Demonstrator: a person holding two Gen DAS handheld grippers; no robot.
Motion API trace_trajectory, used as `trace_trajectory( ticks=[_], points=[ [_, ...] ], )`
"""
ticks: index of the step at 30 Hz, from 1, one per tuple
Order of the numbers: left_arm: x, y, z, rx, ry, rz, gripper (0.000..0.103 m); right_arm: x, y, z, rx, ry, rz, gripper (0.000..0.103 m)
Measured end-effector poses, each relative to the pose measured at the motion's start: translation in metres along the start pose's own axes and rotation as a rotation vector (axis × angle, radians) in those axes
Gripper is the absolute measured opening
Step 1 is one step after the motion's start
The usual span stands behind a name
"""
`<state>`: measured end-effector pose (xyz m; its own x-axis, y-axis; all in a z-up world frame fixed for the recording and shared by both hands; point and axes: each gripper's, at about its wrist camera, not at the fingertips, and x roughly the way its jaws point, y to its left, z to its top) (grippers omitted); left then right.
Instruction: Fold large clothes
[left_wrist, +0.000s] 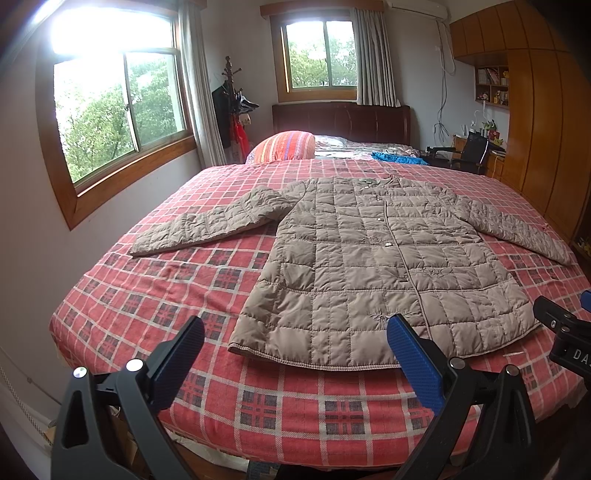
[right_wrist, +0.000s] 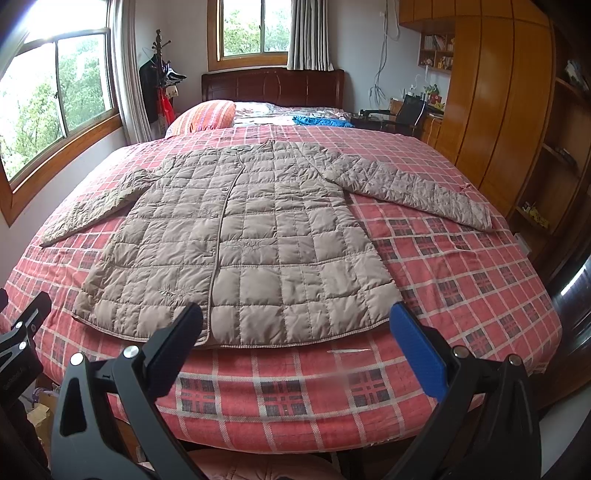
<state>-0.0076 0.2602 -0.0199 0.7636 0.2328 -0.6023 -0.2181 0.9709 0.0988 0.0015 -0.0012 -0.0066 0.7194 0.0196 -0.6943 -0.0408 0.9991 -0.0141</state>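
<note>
Nearest the left wrist camera, the left gripper (left_wrist: 295, 332) hangs above the foot of the bed (left_wrist: 155, 295) with its two fingers spread wide and nothing between them; one blue pad (left_wrist: 413, 358) overlaps the hem of the quilted coat (left_wrist: 369, 266) in the picture, though whether it touches the cloth cannot be told. At the right edge of this view a black part of the right gripper (left_wrist: 565, 332) shows, which says the two tools are side by side. The right wrist camera gives the mirror of this: the right gripper (right_wrist: 295, 321) is likewise splayed and empty near the hem, and a piece of the left tool appears at the left edge.

The coat lies flat, front up and closed, on the red plaid bedspread (right_wrist: 461, 258), hem toward the cameras, collar toward the headboard (right_wrist: 273, 85), both sleeves stretched out to the sides. The left view shows the whole sleeve on the window side (left_wrist: 207, 225); the right view shows the whole sleeve on the wardrobe side (right_wrist: 410, 192), with its cuff lining turned up.

Farther on lie a striped pillow (left_wrist: 284, 146) and a blue cloth (left_wrist: 399, 158). Behind stand a coat rack (left_wrist: 232, 107), two windows, and a wooden wardrobe (right_wrist: 491, 92), whose open shelves only the right view shows clearly.
</note>
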Motion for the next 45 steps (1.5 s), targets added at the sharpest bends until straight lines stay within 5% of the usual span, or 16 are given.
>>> trace_trajectory(
  ticks=[45],
  points=[
    [0.0010, -0.0005, 0.0002, -0.001, 0.002, -0.001, 0.099, 0.0009, -0.0016, 0.0029, 0.004, 0.004, 0.003, 0.100]
  ],
)
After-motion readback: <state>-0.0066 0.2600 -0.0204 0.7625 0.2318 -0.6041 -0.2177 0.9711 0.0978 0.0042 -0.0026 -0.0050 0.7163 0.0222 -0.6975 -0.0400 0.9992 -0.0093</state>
